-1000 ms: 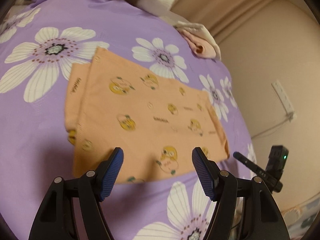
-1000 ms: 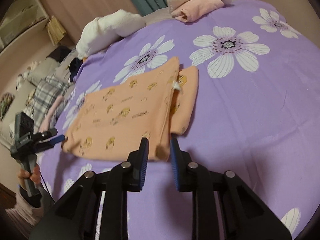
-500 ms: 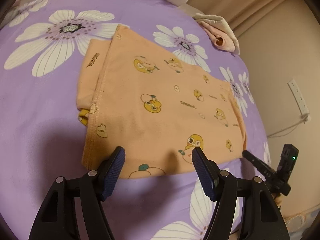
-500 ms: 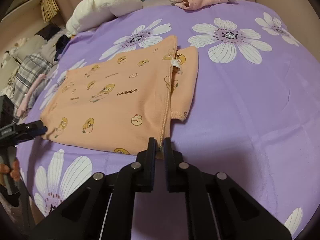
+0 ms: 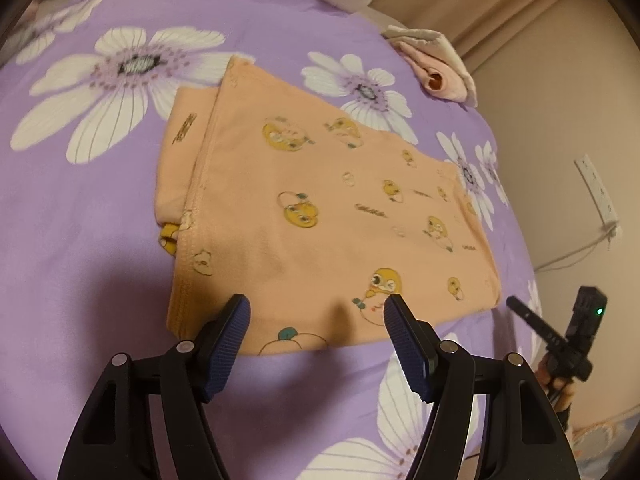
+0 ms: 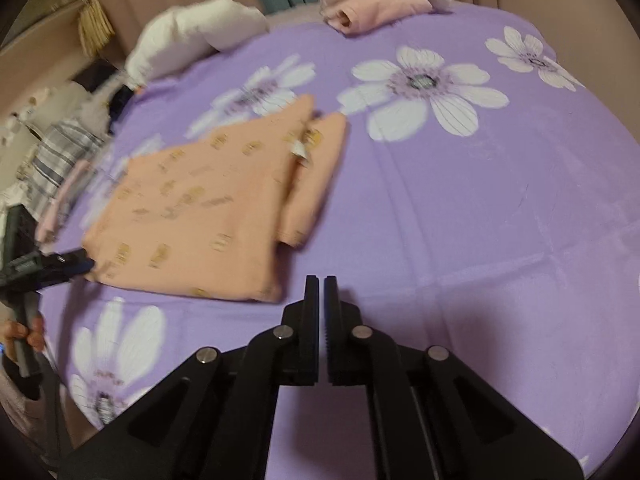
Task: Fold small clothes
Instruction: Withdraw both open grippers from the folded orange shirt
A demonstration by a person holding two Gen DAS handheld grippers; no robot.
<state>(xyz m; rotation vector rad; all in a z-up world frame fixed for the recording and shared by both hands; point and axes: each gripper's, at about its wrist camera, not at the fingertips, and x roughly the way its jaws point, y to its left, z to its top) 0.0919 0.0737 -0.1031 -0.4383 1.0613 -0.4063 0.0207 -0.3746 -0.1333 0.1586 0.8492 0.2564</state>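
Orange garment lying half-folded on the bed, nothing grabbed at the moment

The little orange garment (image 5: pixel 320 216) with the yellow cartoon prints is lying flat on the purple flowered bedspread (image 5: pixel 80 280), with a narrower layer of it sticking out from under one side. The left gripper (image 5: pixel 316 312) is hovering over the near edge of it, jaws spread wide with just cloth showing below the gap, not pinching anything. The right gripper (image 6: pixel 322 284) is sitting just off the garment's near corner over bare bedspread, jaws clenched together with nothing between them. Over at the far edge of the bed a rolled pink cloth (image 6: pixel 376 12) is resting on its own, and a white pillow (image 6: pixel 192 40) is lying beside it. The right wrist view is pretty blurry, so the print details are getting lost there.
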